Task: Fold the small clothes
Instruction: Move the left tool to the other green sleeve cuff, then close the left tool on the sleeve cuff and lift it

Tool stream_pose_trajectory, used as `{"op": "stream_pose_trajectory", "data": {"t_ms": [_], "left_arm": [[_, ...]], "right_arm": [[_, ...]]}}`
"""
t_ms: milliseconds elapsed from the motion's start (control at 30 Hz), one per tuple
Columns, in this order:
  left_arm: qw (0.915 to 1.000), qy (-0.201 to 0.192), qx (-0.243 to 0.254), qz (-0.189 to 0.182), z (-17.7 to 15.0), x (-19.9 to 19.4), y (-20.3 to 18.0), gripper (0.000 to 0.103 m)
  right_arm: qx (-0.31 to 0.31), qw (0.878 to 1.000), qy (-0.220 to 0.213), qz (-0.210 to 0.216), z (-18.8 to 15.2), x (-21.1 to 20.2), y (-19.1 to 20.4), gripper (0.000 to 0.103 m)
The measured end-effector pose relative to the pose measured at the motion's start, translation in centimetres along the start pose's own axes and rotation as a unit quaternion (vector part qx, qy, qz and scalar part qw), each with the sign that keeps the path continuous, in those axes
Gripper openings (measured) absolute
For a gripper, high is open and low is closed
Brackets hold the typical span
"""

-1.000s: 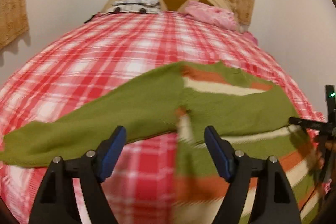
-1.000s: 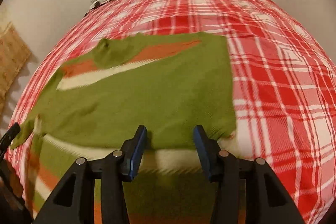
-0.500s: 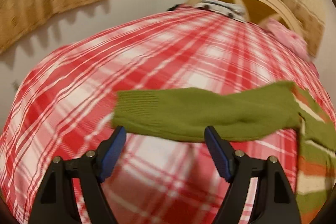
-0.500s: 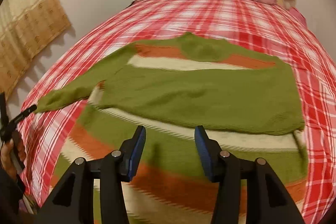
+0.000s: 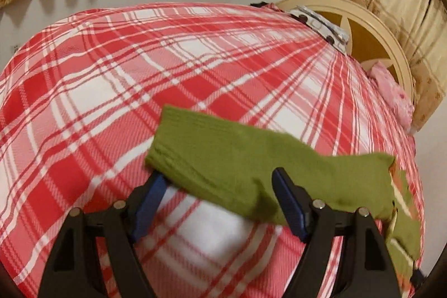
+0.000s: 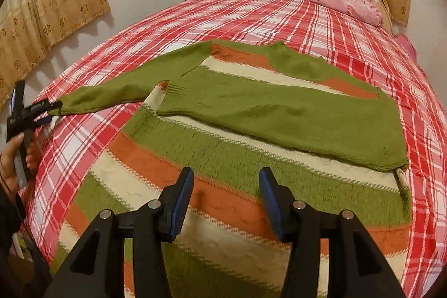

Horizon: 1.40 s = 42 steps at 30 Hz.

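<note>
The striped sweater [image 6: 251, 158] lies flat on the plaid bed [image 6: 349, 27], partly folded: one green sleeve [image 6: 279, 113] is already laid across the body, while the other sleeve [image 5: 237, 158] stretches out sideways over the bedspread. By my reading, that sleeve needs folding in, then the body doubling over.

The left gripper [image 5: 218, 192] hangs with jaws wide and empty; the outstretched sleeve's cuff end lies just ahead of and between them, not pinched. The right gripper [image 6: 226, 197] hovers over the sweater's lower stripes, jaws moderately parted, holding nothing.
</note>
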<state>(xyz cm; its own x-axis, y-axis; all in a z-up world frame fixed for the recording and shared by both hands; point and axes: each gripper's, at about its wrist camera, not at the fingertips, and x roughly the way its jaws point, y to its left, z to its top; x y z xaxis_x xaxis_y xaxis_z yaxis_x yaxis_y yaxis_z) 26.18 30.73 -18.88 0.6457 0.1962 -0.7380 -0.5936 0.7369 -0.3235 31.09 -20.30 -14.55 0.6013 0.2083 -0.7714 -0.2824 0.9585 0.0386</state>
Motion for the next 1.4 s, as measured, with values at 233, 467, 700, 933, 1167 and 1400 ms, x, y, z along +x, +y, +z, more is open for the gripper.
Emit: {"op": "stream_pose_trajectory", "data": {"t_ms": [233,467,700,933,1167,1400], "left_arm": [[0.9999,-0.005,-0.014,0.004,1.5,1.0,0.8,0.009],[0.999,-0.032,-0.002,-0.031,2.3,-2.0,-0.3,0.007],[0.9899,-0.075,0.047,-0.111,3.5,-7.8,-6.9,0.006],[0.9744,-0.094,0.097,-0.18,4.0,-10.9,-15.1,0.006],[0.9562,-0.098,0.142,-0.237,2.9,-12.9,-22.9,0.006],[0.939,-0.072,0.185,-0.281,-0.4,-13.4,-29.5,0.006]], "right_arm": [[0.001,1.0,0.001,0.001,-1.1,-0.1,0.2,0.05],[0.01,1.0,-0.007,0.004,-1.8,-0.6,-0.2,0.05],[0.036,0.999,-0.018,0.002,-2.5,-1.4,-1.8,0.05],[0.054,0.998,-0.034,0.0,-3.5,-3.0,-3.2,0.05],[0.076,0.996,-0.046,-0.008,-5.0,-4.7,-5.7,0.051],[0.115,0.992,-0.045,-0.013,-6.6,-5.4,-8.1,0.051]]}}
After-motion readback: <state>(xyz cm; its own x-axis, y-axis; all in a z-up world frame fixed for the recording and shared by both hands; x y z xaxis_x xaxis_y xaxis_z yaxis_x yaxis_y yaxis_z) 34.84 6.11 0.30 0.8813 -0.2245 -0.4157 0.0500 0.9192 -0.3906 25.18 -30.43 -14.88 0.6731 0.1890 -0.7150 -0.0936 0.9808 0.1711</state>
